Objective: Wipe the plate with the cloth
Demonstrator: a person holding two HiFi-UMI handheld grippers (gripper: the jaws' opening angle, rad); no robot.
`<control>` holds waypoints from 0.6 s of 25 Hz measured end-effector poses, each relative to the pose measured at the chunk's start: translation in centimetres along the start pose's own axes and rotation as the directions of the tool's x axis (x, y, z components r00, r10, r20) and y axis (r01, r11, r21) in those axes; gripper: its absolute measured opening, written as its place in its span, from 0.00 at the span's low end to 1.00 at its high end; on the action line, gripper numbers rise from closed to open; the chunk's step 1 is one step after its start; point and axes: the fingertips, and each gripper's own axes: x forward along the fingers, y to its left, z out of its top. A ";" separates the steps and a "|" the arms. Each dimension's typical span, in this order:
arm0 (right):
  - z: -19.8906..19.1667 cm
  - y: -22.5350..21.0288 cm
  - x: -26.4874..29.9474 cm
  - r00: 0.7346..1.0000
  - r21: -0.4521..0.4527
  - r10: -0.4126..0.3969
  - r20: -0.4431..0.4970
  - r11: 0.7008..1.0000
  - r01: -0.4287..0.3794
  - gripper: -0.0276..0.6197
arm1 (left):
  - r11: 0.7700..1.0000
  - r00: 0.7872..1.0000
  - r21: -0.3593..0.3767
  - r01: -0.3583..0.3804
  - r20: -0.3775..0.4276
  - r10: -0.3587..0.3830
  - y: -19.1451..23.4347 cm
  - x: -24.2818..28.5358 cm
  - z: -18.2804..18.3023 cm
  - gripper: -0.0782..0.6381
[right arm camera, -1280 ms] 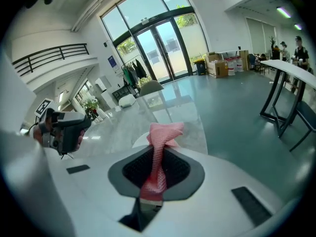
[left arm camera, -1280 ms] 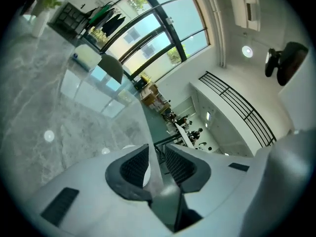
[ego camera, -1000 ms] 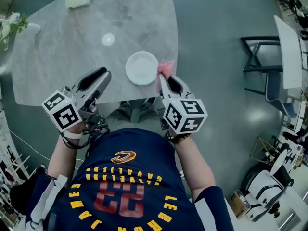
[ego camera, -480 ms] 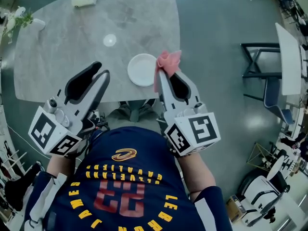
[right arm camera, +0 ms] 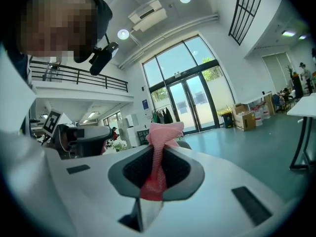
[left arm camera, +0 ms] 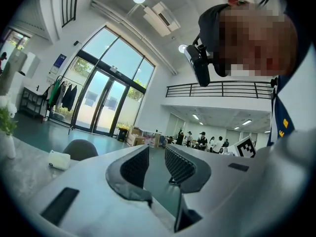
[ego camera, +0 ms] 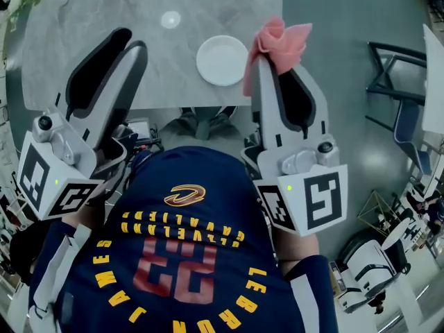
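My right gripper [ego camera: 269, 53] is clamped on the pink mesh cloth [ego camera: 279, 39]; the right gripper view shows both pads pressed together on the fabric, which runs through the whole gap. My left gripper [ego camera: 129, 41] holds nothing, its ribbed pads a little apart with only air between them.

Both tools are held high and tipped well up: their own cameras look out across the room and at the ceiling, not down at the work. The round white plate [ego camera: 222, 60] lies on the grey marble table [ego camera: 177, 82], ahead of both tips, between them and nearer my right one, with the cloth clear of it.

I judge the cloth is secured and the wiping is what is left; nothing on the plate tells me whether it has been rubbed at all.

The cloth's long axis lies along my right jaws. Its bunched end stands out past the tips, pointing away from me, and a narrower tail hangs back on the plate side. To wipe, I would need to tip that bunched end down onto the plate
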 end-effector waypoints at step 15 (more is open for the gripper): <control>0.8 1.8 0.4 0.997 -0.041 0.056 0.053 0.998 -0.054 0.10 | 1.000 1.000 -0.019 -0.021 -0.005 0.021 1.2 0.0 -0.4 0.25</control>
